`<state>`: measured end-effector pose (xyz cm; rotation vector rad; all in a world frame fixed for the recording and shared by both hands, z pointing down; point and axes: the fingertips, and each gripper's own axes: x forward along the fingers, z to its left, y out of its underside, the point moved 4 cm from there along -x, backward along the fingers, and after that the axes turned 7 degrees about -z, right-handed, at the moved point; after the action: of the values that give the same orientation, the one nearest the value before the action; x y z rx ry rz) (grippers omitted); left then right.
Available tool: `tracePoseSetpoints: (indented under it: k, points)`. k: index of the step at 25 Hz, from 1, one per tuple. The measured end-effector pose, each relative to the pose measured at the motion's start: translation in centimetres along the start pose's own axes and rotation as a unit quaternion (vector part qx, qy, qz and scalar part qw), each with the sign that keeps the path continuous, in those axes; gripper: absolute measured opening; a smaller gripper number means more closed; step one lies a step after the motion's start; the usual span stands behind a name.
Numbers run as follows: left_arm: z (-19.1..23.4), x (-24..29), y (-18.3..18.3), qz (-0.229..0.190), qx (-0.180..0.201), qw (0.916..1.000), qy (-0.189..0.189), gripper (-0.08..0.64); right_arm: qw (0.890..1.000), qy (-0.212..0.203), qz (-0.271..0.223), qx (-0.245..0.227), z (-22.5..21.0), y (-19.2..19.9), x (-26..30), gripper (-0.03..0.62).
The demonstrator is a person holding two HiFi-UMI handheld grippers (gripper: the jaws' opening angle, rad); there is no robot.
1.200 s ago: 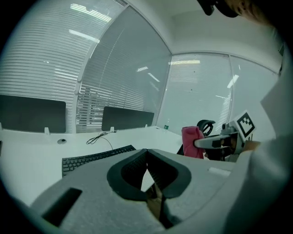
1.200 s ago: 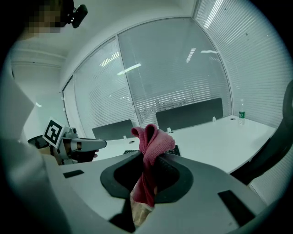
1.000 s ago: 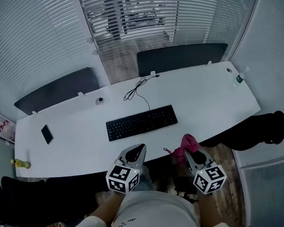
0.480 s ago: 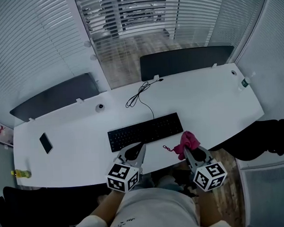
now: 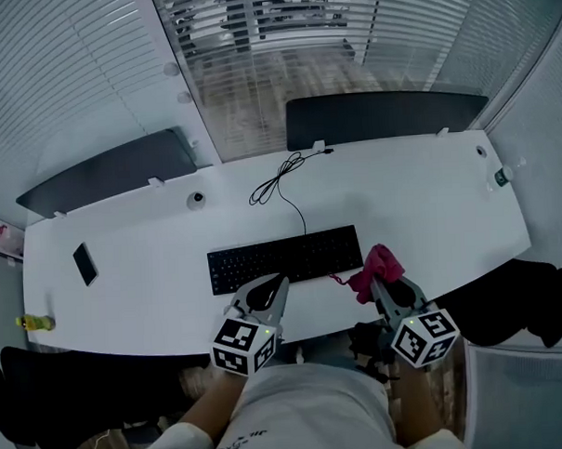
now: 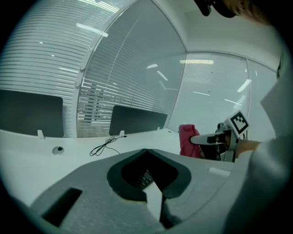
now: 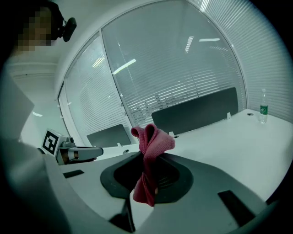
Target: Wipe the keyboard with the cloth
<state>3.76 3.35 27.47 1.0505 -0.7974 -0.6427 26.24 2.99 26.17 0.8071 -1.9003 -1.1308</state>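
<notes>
Cloth [image 7: 150, 145] (bunched) between right fingers [image 7: 211, 194]

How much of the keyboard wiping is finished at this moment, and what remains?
Done: the cloth is picked up, pinched in the shut tongs of the right gripper. In hand: it hangs by the right end of the keyboard, apparently not on the keys. Left: the whole wipe across the keys. The left gripper, shut and empty, sits at the keyboard's front edge.

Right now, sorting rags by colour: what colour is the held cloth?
Pinkish red; the cloth shows best in the right gripper view.
</notes>
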Motion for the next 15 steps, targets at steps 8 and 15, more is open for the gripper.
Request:
tracePoseSetpoints:
  k: [8,15]
  points:
    - [0.8,2.6,1.0,0.02,-0.01,0.9994,-0.025,0.011,0.996,-0.034,0.072,-0.035,-2.7,1.2,3.4,0.063]
    - [2.2,5.2,3.0,0.04,-0.01,0.9985,-0.036,0.011,0.986,-0.003,0.153,-0.064,-6.1,4.0,6.1,0.063]
